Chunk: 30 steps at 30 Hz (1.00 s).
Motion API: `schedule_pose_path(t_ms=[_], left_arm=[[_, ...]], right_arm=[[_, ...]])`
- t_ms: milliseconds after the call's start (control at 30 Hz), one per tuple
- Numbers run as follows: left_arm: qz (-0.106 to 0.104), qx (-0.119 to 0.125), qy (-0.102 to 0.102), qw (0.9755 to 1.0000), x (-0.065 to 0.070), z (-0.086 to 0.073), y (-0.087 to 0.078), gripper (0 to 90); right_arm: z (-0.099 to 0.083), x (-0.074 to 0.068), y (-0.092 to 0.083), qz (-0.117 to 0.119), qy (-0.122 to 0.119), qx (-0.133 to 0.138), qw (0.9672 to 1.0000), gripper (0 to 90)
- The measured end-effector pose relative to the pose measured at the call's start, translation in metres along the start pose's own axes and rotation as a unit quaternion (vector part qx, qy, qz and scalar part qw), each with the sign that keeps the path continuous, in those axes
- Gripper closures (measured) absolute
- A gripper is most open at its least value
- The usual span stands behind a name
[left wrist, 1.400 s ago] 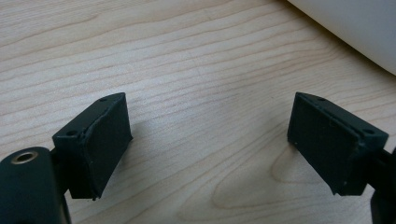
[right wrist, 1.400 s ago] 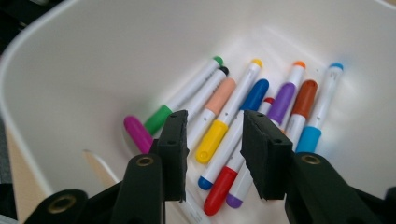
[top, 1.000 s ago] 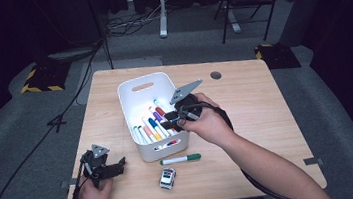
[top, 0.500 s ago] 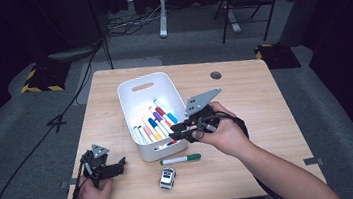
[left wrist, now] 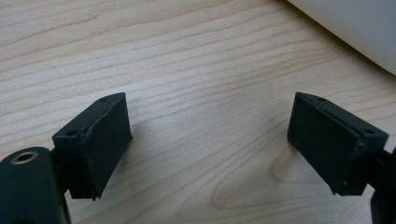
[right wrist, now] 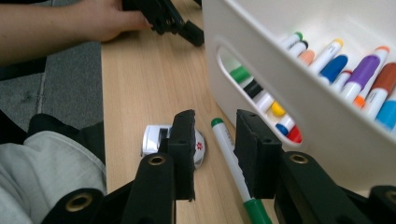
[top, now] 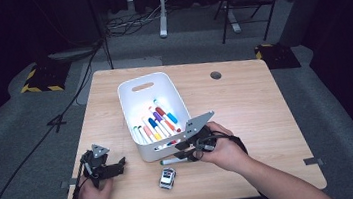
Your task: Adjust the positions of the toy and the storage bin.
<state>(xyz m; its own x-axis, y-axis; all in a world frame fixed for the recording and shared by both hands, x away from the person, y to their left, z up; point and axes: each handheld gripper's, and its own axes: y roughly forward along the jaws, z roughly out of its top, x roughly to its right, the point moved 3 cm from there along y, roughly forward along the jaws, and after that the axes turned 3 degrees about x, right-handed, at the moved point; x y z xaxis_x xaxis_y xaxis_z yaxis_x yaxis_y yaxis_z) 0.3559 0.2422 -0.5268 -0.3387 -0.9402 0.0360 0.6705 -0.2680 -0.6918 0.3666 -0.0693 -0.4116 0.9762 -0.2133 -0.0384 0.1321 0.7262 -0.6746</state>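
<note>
At six o'clock from the white bin (top: 140,102), on the bare wood just outside its near wall, lies the green-capped marker (right wrist: 227,148), the one pen not yet in with the others. Your right gripper (right wrist: 215,156) is down over it, at about five o'clock from the bin's centre in the high view, with the pen running up between the two black pads. The jaws have just been working, closing in and then easing out a little. In the right gripper view a gap shows on each side of the barrel, so you straddle the marker but do not pinch it, and it rests on the table (top: 265,99) with nothing gripping it. You come in low and along the pen's length, likely because the bin wall stands right beside it at three o'clock in that view and leaves no room for a crosswise approach.

A small toy car (right wrist: 156,140) sits just beside your left-hand pad, at nine o'clock from the marker. It is close enough that a sloppy close could nudge it.

Your left gripper (top: 102,164) waits near the table's edge at about eight o'clock from the bin, well apart from the work. Its jaws are spread wide over plain wood with nothing between them, parked out of the way.

Inside the bin the other markers (top: 159,121) lie side by side on the floor, so this last one probably belongs there too.
</note>
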Motion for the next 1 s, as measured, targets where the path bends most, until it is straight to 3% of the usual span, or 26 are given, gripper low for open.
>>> schedule_pose_path(t_ms=[500,733,900,1000], left_arm=[[0.0,0.0,0.0,1.0,0.0,0.0,0.0,13.7],[0.0,0.0,0.0,1.0,0.0,0.0,0.0,13.7],[0.0,0.0,0.0,1.0,0.0,0.0,0.0,13.7],[0.0,0.0,0.0,1.0,0.0,0.0,0.0,13.7]], right_arm=[[-0.048,0.01,0.038,-0.014,0.01,-0.043,0.999,63.5],[-0.06,0.016,0.054,-0.023,0.009,-0.058,0.998,63.8],[-0.06,0.015,0.056,-0.022,0.007,-0.055,0.9982,65.9],[-0.06,0.013,0.057,-0.035,-0.009,-0.053,0.9979,65.1]])
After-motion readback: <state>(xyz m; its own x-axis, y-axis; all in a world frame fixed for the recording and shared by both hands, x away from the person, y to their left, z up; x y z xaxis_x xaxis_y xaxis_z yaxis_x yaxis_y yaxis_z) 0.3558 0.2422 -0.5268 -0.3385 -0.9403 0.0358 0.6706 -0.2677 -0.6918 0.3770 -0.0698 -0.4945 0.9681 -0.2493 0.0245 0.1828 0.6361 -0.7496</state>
